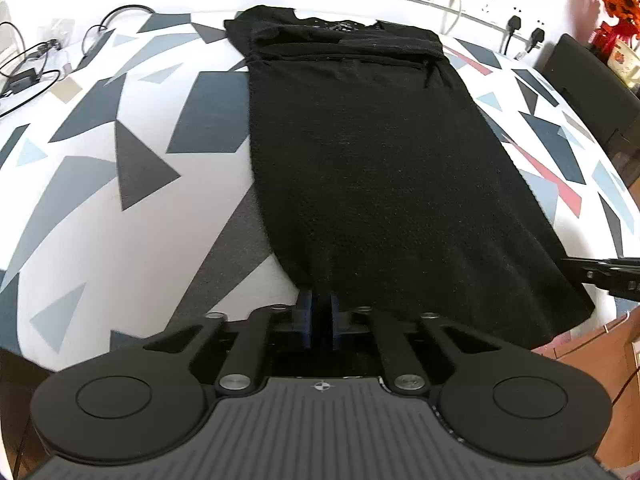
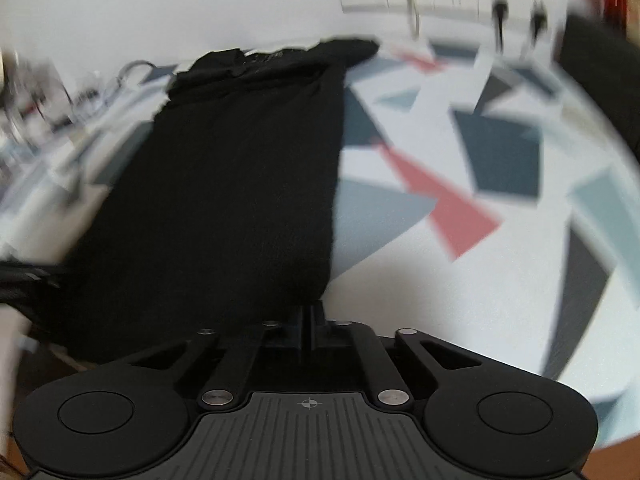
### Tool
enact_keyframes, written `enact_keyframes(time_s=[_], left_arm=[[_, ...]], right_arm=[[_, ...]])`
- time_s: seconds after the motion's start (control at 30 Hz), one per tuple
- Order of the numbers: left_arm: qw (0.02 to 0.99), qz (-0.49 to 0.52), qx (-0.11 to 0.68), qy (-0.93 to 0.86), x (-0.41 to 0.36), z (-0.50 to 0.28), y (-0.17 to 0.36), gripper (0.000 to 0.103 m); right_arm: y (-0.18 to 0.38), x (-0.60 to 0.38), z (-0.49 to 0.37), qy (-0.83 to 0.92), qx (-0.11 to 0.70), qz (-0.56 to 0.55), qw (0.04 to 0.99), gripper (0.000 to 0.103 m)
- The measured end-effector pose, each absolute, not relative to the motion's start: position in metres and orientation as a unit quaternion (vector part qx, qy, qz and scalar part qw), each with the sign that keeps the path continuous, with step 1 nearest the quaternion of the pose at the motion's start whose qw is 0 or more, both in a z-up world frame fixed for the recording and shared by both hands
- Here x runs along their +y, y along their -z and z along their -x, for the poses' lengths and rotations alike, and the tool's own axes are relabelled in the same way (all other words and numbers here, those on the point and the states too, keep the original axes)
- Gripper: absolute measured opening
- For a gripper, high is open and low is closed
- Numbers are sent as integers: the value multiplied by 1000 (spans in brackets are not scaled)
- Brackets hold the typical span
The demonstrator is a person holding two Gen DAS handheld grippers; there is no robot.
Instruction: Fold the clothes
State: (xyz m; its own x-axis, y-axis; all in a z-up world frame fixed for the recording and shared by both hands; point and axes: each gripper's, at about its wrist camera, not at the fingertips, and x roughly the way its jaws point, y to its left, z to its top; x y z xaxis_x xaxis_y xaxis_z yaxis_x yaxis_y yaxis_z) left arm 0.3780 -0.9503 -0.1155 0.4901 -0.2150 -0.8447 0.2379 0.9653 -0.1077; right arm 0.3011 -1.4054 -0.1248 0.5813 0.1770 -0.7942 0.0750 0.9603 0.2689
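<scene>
Left gripper (image 1: pixel 320 314) clamped on black T-shirt (image 1: pixel 360 152) hem corner; right gripper (image 2: pixel 310 316) likewise. Sides, sleeves already folded in on patterned tabletop (image 1: pixel 120 208); lengthwise fold pending.

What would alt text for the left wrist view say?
A long black knit garment, sides folded in, lies on a white cloth with grey geometric patches. The left gripper meets its near hem, fingers nearly together.
</scene>
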Motion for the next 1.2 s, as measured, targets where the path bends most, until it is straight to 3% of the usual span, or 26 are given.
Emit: enact_keyframes(time_s=[0.53,0.77,1.2], left_arm=[[901,32,414,121,-922,-310,50,5],[922,15,366,127,-929,-363,17,5],[932,29,328,151,-941,-504,7,5]], right_arm=[[75,-1428,-234,-125,397,-299,859,2],[38,-1450,-269,-110,314,-349,876,2],[26,-1453,-390,-44,282,-320,903,2]])
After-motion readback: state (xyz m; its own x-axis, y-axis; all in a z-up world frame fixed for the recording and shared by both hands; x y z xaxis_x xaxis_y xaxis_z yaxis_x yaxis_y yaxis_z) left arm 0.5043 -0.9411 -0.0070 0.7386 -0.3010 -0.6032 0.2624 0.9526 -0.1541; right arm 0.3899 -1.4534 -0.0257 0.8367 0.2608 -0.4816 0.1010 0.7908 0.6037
